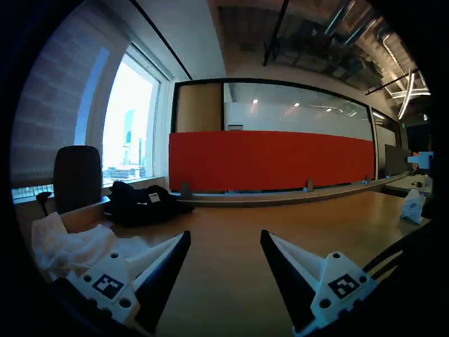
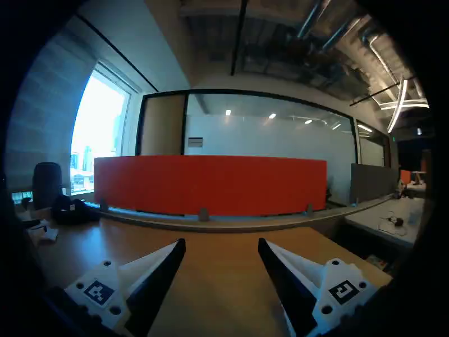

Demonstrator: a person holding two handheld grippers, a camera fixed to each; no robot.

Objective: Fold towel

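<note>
- Left tool [image 1: 224,233] hovers low over the wooden worktop [image 1: 236,213] with its two fingers spread wide and nothing between them.
- Right tool [image 2: 221,241] is also parted and grips nothing, with bare wood showing in the gap.
- In the left gripper view the towel [image 1: 73,247] lies at about 8 o'clock. It is a white, crumpled heap near the worktop's edge, partly hidden behind that tool's near finger. I cannot tell whether the finger touches the cloth.
- A black bag [image 1: 143,205] sits just beyond the towel at about 10 o'clock, with a dark chair [image 1: 77,177] behind it by the window [image 1: 129,135].
- A red partition [image 1: 269,160] runs along the far edge of the worktop at 12 o'clock.
- In the right gripper view the same bag [image 2: 70,212] shows small at 9 o'clock. A pale scrap [image 2: 47,233] lies below it, too small to say whether it is the towel.
- Progress, as I judge it: the folding has not begun. The cloth is bunched, with no flat layer, straight edge or crease to be seen.
- What is left seems to be nearly everything:
  - turn both tools toward the heap
  - find the corners and spread the towel flat on the open wood
  - make the folds
</note>
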